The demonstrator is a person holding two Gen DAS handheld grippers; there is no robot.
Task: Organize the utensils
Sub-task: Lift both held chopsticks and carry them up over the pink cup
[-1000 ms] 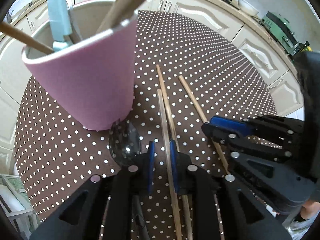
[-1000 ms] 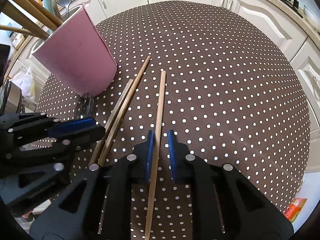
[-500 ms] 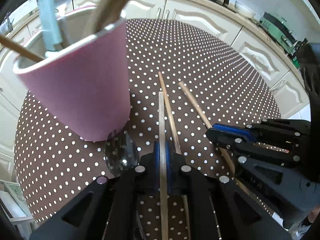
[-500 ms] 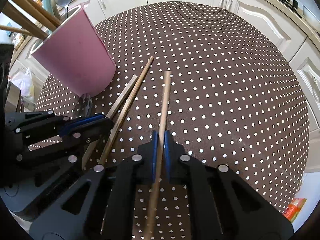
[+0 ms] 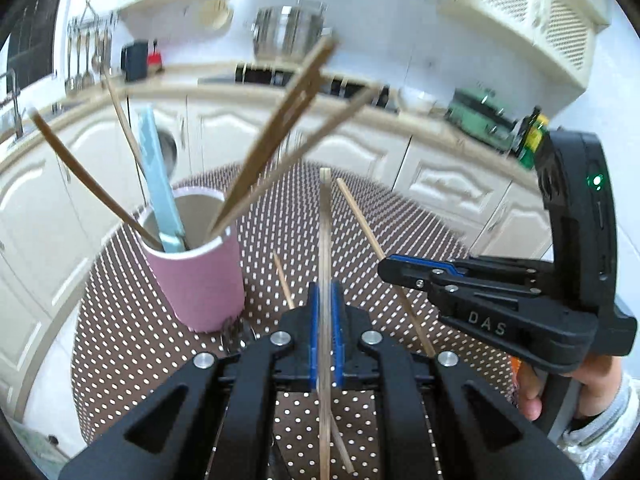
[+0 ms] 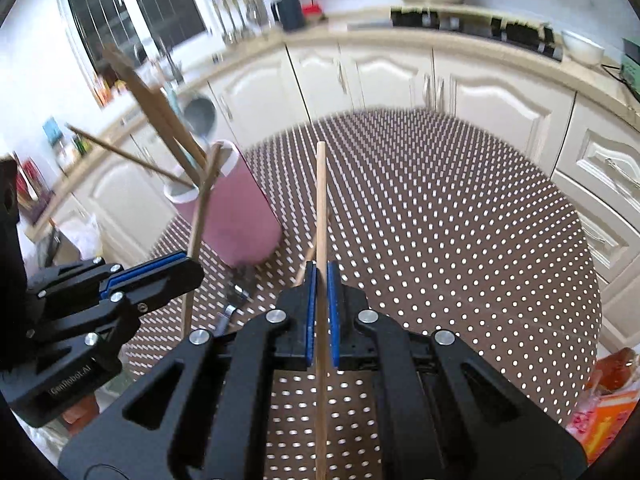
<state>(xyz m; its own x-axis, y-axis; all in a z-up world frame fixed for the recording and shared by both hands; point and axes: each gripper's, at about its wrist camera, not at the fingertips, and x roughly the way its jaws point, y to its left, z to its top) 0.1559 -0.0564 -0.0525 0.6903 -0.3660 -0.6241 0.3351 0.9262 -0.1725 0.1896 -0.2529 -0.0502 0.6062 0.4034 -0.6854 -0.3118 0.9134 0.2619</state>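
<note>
Left claw (image 5: 325, 334) pinches one chopstick (image 5: 325, 248); right claw (image 6: 321, 312) pinches another (image 6: 321, 208), both off the desk (image 6: 460, 220). Pink cup (image 5: 200, 276) already holds several utensils. One chopstick (image 5: 283, 280) and apparently a fork (image 6: 236, 288) remain beside it.

One pink cup (image 5: 198, 280) on the dotted surface (image 5: 420, 232); two grippers, left gripper (image 5: 325, 322) and right gripper (image 6: 321, 308), one chopstick each: a flat chopstick (image 5: 325, 240) left, a round chopstick (image 6: 321, 208) right; one loose chopstick (image 5: 283, 280) on the surface; one fork (image 5: 236, 336) beside the cup; one blue-handled utensil (image 5: 160, 192) in the cup; wooden sticks in the cup, about five, blurred.
</note>
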